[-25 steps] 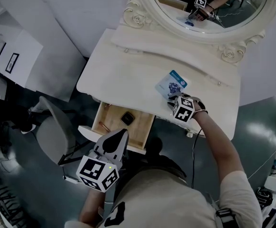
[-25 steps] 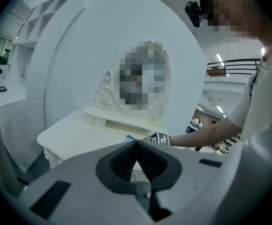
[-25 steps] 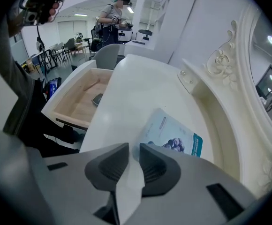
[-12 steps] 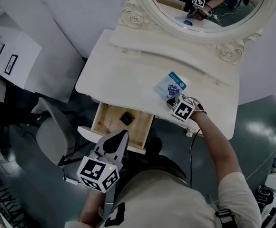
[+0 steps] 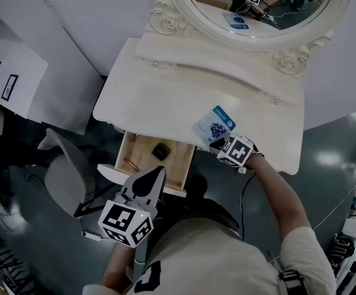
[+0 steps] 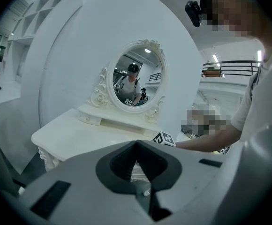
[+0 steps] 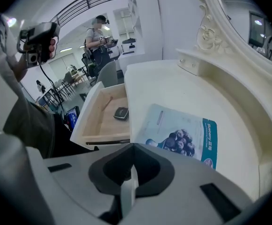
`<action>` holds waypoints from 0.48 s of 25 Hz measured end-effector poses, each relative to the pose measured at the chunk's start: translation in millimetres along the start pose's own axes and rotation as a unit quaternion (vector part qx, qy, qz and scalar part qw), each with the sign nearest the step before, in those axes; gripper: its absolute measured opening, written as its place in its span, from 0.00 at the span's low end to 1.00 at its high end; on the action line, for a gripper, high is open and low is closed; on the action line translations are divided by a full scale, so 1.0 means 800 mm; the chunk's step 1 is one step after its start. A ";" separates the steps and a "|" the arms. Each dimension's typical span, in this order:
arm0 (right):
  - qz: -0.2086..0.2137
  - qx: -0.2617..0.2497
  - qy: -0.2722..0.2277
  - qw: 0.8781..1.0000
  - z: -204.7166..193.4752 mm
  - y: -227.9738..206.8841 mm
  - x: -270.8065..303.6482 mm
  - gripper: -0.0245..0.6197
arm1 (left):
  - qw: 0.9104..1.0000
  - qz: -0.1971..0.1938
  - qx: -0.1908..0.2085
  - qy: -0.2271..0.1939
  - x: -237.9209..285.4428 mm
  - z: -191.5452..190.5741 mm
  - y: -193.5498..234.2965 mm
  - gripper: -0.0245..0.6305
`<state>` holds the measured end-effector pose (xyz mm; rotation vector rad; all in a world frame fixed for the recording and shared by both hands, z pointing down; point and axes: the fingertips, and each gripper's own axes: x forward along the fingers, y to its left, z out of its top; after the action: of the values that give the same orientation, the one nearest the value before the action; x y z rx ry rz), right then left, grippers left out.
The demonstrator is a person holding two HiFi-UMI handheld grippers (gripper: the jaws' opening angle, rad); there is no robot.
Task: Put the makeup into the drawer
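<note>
Right gripper (image 5: 216, 144) is clamped tight on the near edge of the blue sachet (image 5: 214, 125), a thin pinch that makes sense for something this flat, since only its rim offers any purchase. The sachet lies flat on the dressing table (image 5: 166, 97), close to the front edge and right of the open drawer (image 5: 119, 172). The drawer juts out from the front edge toward the left corner, already holding a dark compact (image 5: 160, 150) and a slim pinkish stick (image 5: 131, 163), so there's bare wood waiting. Left gripper (image 5: 153, 176) hangs just in front of the drawer's front panel, jaws pressed together on nothing, parked clear of the path, I'd say. The sachet looks floppy; a corner grip could let it sag.
</note>
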<state>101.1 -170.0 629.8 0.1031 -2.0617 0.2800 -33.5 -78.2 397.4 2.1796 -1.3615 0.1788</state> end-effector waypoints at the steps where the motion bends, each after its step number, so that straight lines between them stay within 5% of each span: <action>1: 0.002 0.013 -0.008 1.000 0.001 0.002 -0.002 0.08 | 1.000 -0.003 0.001 0.000 0.000 0.000 -0.002 0.12; 12: -0.006 0.093 -0.103 0.990 0.039 0.013 -0.046 0.08 | 1.000 -0.026 0.012 0.002 -0.006 -0.004 -0.010 0.12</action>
<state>90.6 -169.0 581.6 0.2669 -2.2340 0.4717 -28.5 -70.3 394.8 2.2302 -1.3055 0.1797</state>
